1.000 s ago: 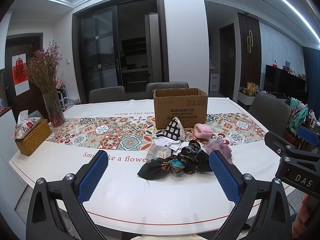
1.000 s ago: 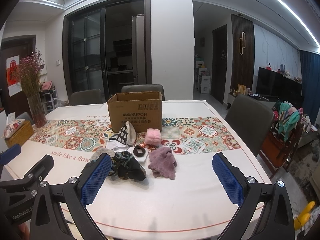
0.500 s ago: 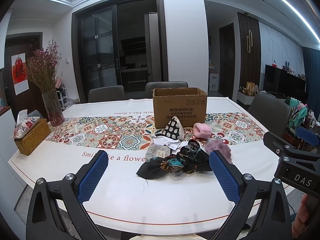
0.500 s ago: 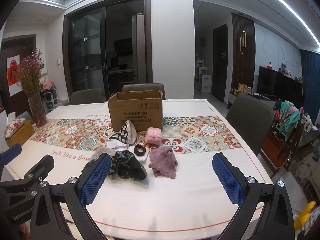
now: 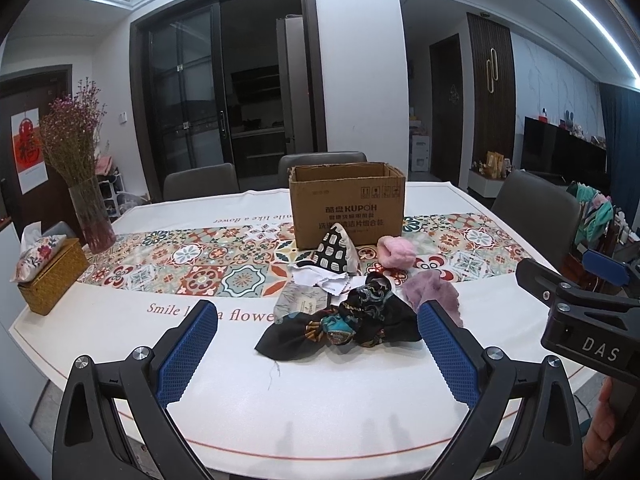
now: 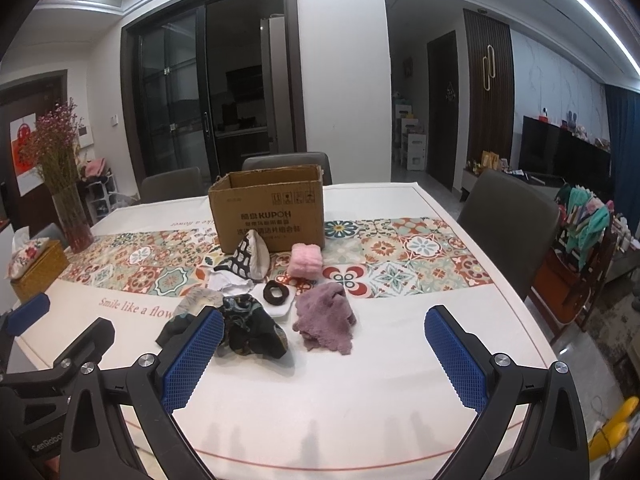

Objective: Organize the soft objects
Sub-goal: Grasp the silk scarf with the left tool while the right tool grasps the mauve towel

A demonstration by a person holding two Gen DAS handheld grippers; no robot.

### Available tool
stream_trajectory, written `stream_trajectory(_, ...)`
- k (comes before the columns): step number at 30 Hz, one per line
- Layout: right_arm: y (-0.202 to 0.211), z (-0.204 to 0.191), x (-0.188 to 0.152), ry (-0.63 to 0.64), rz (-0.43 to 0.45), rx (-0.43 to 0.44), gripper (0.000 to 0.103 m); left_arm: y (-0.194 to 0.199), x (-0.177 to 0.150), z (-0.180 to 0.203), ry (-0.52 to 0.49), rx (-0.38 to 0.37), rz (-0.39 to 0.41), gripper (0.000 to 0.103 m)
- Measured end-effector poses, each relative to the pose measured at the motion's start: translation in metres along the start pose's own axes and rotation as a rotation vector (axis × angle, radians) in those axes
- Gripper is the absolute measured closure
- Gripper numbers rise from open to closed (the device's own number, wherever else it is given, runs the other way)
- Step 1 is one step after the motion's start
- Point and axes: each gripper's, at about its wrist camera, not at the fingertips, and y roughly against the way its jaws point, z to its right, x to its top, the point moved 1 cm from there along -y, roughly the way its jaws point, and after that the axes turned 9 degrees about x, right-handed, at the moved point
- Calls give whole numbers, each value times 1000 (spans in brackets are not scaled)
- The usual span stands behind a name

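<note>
A pile of soft things lies mid-table before an open cardboard box [image 5: 347, 204] [image 6: 269, 212]. It holds a dark patterned cloth [image 5: 340, 330] [image 6: 250, 330], a mauve fluffy cloth [image 5: 432, 292] [image 6: 326, 316], a pink fluffy roll [image 5: 396, 252] [image 6: 306, 260], a black-and-white patterned pouch [image 5: 338, 254] [image 6: 250, 258], a white cloth [image 5: 320, 278], a grey printed cloth [image 5: 300, 300] and a dark ring on a white pad [image 6: 277, 293]. My left gripper [image 5: 318, 354] is open and empty, short of the dark cloth. My right gripper [image 6: 324, 356] is open and empty, short of the mauve cloth.
The table [image 5: 280, 400] carries a patterned runner [image 5: 180, 264]. A vase of dried flowers [image 5: 86, 200] and a wicker tissue box [image 5: 50, 272] stand at the left. Chairs stand behind the table and at the right [image 6: 508, 216].
Both views have shifted only slightly, a little closer to the pile. Both grippers stay open and nothing on the table has moved.
</note>
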Motion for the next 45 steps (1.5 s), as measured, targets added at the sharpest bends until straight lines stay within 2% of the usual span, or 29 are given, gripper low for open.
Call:
stream_trajectory(11, -48, 14, 6, -10, -43, 12, 3, -43, 6, 19, -14, 4, -41, 8)
stream_trajectory(21, -109, 30, 6, -2, -131, 32, 7, -93, 5, 39, -25, -24, -126, 13)
stream_trajectory(29, -155, 39, 1, 6, -193, 57, 9, -140, -4, 52, -35, -36, -222, 22)
stream_trajectory(34, -183, 44, -5, -7, -245, 73, 12, -162, -11, 57, -53, -22, -257, 28)
stream_trajectory(45, -224, 45, -18, -6, -307, 82, 12, -203, -24, 61, -51, -42, -338, 41)
